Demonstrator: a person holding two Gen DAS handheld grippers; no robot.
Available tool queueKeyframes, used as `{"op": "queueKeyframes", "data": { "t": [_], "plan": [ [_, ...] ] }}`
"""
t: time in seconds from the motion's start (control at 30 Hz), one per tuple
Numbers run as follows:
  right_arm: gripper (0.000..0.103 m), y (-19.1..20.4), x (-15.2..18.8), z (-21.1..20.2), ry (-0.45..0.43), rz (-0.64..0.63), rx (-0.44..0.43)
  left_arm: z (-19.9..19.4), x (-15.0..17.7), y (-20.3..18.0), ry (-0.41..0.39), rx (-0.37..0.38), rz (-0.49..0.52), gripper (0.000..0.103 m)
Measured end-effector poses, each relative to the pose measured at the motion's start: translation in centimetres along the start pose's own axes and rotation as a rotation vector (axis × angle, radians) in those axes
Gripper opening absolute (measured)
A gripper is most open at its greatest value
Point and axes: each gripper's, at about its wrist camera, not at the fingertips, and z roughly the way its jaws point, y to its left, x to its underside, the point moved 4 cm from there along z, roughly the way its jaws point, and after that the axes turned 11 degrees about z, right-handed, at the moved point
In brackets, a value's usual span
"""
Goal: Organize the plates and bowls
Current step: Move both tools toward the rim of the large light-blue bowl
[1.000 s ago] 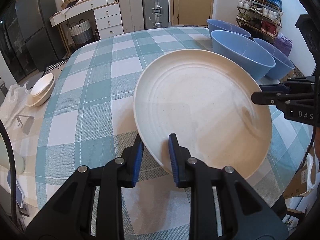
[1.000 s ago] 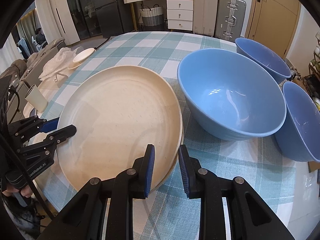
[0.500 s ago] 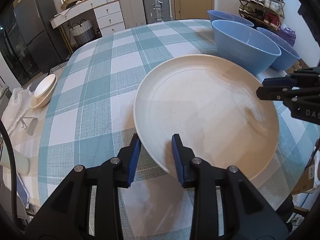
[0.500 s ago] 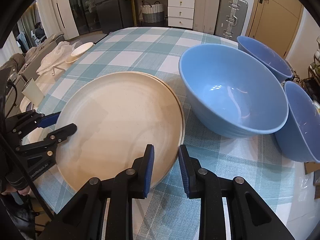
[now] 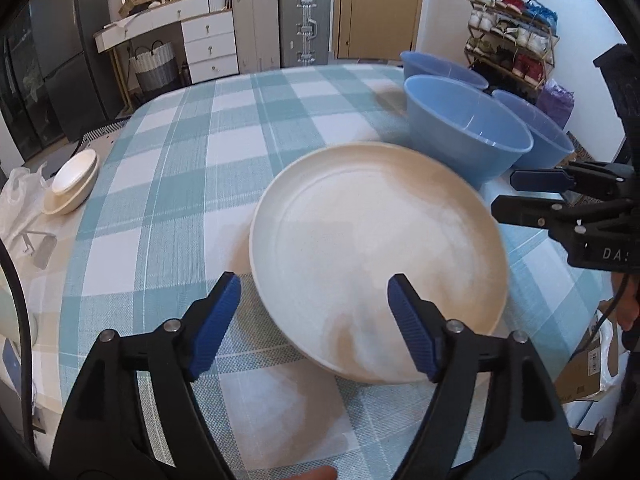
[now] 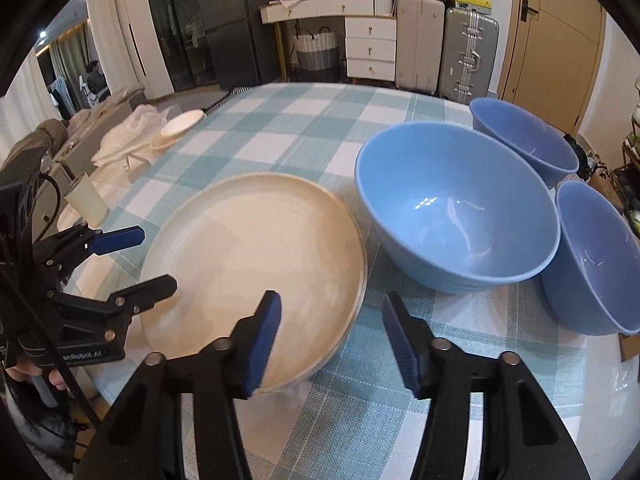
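Note:
A large cream plate (image 5: 376,248) lies flat on the checked tablecloth, also in the right wrist view (image 6: 256,256); a second rim shows under it, so it rests on another plate. My left gripper (image 5: 320,320) is open, its jaws wide apart astride the plate's near rim. My right gripper (image 6: 332,336) is open too, jaws either side of the plate's edge. Three blue bowls stand beside the plate: a big one (image 6: 452,208), one behind (image 6: 520,136) and one at the right (image 6: 600,260). Each gripper shows in the other's view, the right (image 5: 560,200) and the left (image 6: 120,260).
Small cream dishes (image 5: 72,184) sit stacked at the table's left edge by a white plastic bag (image 6: 128,136). A white cup (image 6: 86,200) stands off the table's left side. Drawers, suitcases and a shoe rack (image 5: 512,52) line the room behind.
Both grippers were shut on the cream plate's rim and held it tilted; the plate has come down flat and both grippers have opened wide and let go.

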Motion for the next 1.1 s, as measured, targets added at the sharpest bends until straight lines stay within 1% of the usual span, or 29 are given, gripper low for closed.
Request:
{"op": "queueKeyframes", "data": {
  "t": [0.07, 0.13, 0.17, 0.2, 0.3, 0.33, 0.4, 0.43, 0.47, 0.6, 0.8, 1.1],
  "plan": [
    [0.066, -0.2, -0.4, -0.9, -0.021, 0.006, -0.019, -0.6, -0.8, -0.2, -0.011, 0.006, -0.004, 0.076],
    [0.078, -0.6, -0.6, -1.7, -0.039, 0.015, -0.036, -1.2, -1.6, -0.5, -0.025, 0.009, -0.001, 0.077],
    [0.081, -0.8, -0.7, -2.1, -0.047, 0.016, -0.044, -1.4, -2.0, -0.7, -0.031, 0.005, 0.003, 0.078],
    [0.083, -1.0, -0.9, -2.5, -0.056, 0.018, -0.043, -1.7, -2.4, -0.9, -0.035, 0.002, 0.005, 0.079],
    [0.091, -1.6, -1.2, -3.5, -0.070, 0.023, -0.036, -2.2, -3.6, -1.8, -0.050, 0.024, 0.009, 0.080],
    [0.095, -1.9, -1.3, -3.8, -0.075, 0.026, -0.035, -2.3, -3.9, -2.1, -0.056, 0.028, 0.013, 0.082],
    [0.099, -2.6, -1.7, -4.6, -0.097, 0.042, -0.031, -2.5, -4.6, -2.7, -0.072, 0.013, 0.022, 0.092],
    [0.099, -2.9, -1.8, -4.9, -0.105, 0.048, -0.031, -2.6, -4.9, -2.9, -0.078, 0.003, 0.021, 0.100],
    [0.100, -3.2, -2.0, -5.3, -0.113, 0.056, -0.032, -2.7, -5.2, -3.1, -0.087, 0.004, 0.018, 0.101],
    [0.101, -4.6, -2.7, -6.6, -0.130, 0.078, -0.035, -2.5, -6.3, -3.8, -0.087, 0.012, 0.015, 0.101],
    [0.101, -6.2, -3.5, -8.3, -0.156, 0.083, -0.009, -2.1, -7.9, -4.5, -0.094, 0.020, 0.017, 0.101],
    [0.101, -8.7, -5.2, -11.1, -0.210, 0.109, 0.018, -2.5, -11.4, -4.7, -0.137, 0.033, 0.011, 0.101]
  ]
}}
